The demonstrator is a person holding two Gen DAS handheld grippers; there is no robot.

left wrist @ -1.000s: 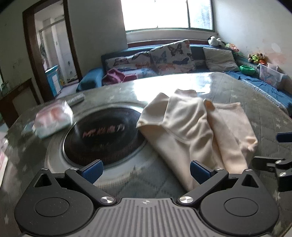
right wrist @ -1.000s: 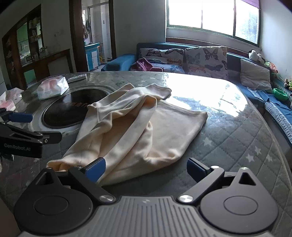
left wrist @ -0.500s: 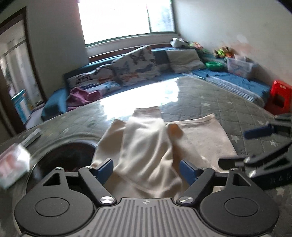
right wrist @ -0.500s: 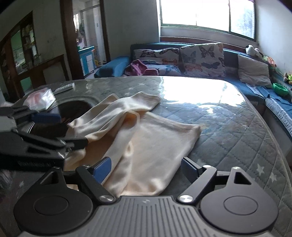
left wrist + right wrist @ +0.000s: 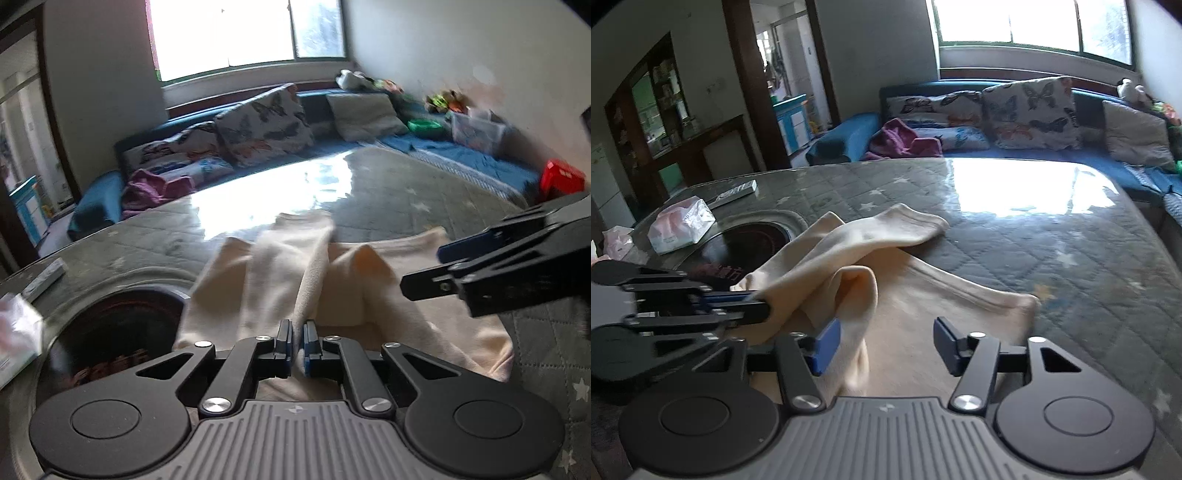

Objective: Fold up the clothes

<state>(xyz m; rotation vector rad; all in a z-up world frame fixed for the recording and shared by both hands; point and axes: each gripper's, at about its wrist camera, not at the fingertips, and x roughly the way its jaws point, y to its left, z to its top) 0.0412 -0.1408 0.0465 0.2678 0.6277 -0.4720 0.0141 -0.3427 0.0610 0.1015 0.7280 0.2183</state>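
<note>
A cream garment lies crumpled on the grey quilted table. My left gripper is shut on a raised fold at the garment's near edge. In the right wrist view it holds the cloth at the left, lifting a ridge. My right gripper is open over the flat part of the garment, its left pad close to the hanging fold. It shows at the right in the left wrist view.
A round black cooktop is set into the table left of the garment. A tissue pack and a remote lie beyond it. A blue sofa with butterfly cushions runs behind the table.
My left gripper has closed on the garment's near edge and lifted a fold. My right gripper has moved in lower over the cloth, narrower but still open.
</note>
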